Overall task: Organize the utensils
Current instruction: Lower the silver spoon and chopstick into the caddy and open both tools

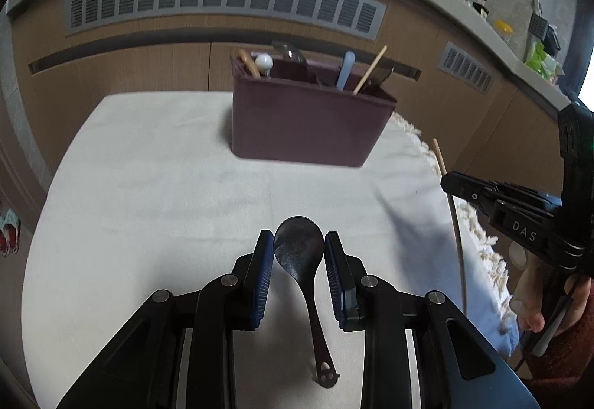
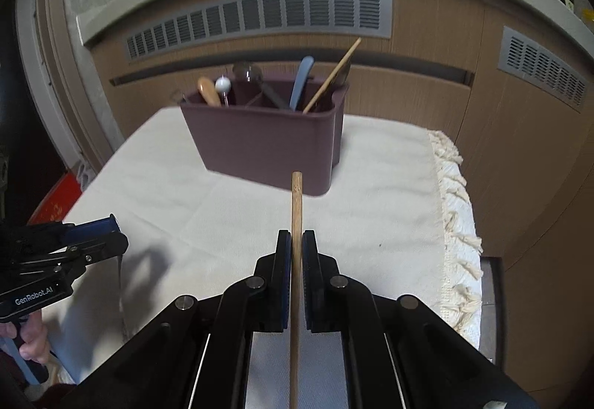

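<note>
Both claws are loaded, left gripper (image 1: 299, 245) pinching a spoon (image 1: 301, 260), right gripper (image 2: 296, 242) clamping a chopstick (image 2: 296, 223), caddy (image 1: 308, 119) ahead already half full.

Glossy dark spoon (image 1: 299, 249), wooden chopstick (image 2: 296, 208), matt plastic caddy (image 1: 308, 123), fringed cloth (image 1: 167, 186)

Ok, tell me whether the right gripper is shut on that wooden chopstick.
Shut. The right gripper has both pads pressed against the wooden chopstick, which runs straight between them with no gap.
</note>
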A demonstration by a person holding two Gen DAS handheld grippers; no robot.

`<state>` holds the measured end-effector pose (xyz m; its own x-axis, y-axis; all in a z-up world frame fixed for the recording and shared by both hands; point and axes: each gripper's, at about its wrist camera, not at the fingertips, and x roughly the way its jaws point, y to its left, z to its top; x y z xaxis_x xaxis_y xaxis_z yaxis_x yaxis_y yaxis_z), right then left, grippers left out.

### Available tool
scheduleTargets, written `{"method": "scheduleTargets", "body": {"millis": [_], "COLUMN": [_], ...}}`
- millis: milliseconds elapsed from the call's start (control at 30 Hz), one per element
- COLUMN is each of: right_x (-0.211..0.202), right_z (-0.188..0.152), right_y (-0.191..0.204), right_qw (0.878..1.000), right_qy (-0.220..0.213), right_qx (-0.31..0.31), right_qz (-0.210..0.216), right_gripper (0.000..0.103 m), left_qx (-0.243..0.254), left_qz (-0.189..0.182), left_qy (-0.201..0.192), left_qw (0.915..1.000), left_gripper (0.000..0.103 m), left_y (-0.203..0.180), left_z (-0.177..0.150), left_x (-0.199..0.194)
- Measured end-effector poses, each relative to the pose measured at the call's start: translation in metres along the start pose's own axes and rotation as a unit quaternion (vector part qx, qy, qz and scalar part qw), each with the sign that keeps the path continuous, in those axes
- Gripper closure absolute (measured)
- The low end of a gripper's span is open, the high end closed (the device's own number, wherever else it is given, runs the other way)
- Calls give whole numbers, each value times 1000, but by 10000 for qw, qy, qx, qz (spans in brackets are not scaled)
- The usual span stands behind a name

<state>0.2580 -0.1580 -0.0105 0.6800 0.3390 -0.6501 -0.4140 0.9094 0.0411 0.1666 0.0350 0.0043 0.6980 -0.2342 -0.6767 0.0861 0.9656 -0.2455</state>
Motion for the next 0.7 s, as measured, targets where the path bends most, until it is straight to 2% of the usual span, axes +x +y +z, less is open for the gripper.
{"method": "scheduleTargets", "body": {"millis": [100,200,300,333,400,467,567,700], "right_x": [-14,-39,-80,-87,-104,-107,-95,-57], "right_z": [19,54,111,122,154,175,193,193], "right_y": [-4,-1,4,6,14,19,25,25], "right_qw": [9992,9960,9843,9812,9710,9661,9656,9738], "right_qy": [-324,-869,-1764,-1929,-2389,-2567,-2576,-2249], "right_qx": [177,185,46,15,-122,-247,-346,-329], "right_qz": [120,132,67,58,-50,-120,-100,-26], "right_gripper": [98,98,98,98,98,98,98,98], "left_qx": [83,251,433,454,584,649,599,348], "left_qz": [-149,-429,-670,-737,-701,-600,-470,-597], "left_qy": [-353,-946,-1471,-1615,-1874,-2003,-1973,-1565], "left_qw": [9992,9943,9859,9831,9780,9758,9774,9853], "left_gripper": [75,75,75,75,75,75,75,75], "left_y": [1,-2,-6,-6,-7,-5,3,18], "left_z": [29,85,140,156,181,198,215,211], "left_x": [-18,-49,-72,-78,-82,-77,-49,9]}}
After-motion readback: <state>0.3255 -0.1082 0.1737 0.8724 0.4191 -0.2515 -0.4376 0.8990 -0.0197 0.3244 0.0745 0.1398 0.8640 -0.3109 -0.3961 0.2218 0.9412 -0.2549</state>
